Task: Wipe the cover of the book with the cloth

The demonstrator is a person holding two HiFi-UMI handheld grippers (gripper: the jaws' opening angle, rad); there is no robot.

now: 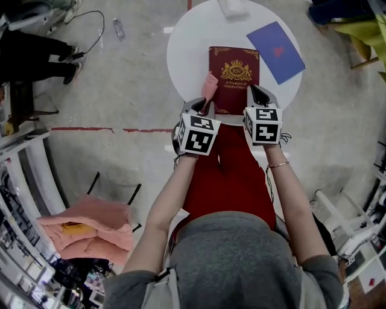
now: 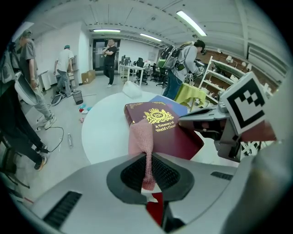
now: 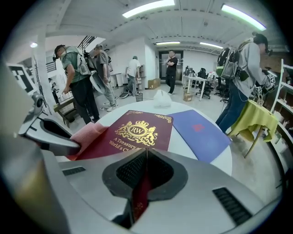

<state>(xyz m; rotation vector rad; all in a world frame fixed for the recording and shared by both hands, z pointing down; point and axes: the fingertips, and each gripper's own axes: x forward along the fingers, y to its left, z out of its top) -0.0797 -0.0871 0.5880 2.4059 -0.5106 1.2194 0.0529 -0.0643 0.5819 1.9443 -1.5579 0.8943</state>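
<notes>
A maroon book with a gold crest lies on the round white table. My left gripper is at the book's near left corner, shut on a pink cloth. The cloth rises from between the jaws and drapes against the book's left edge. At the book's near right corner, my right gripper is shut on the cover's near edge. The maroon cover runs into the closed jaws of the right gripper. The cloth shows at the left.
A blue folder lies on the table right of the book. A white crumpled object sits at the far rim. Pink fabric is piled on a rack at the lower left. Several people stand in the room beyond the table.
</notes>
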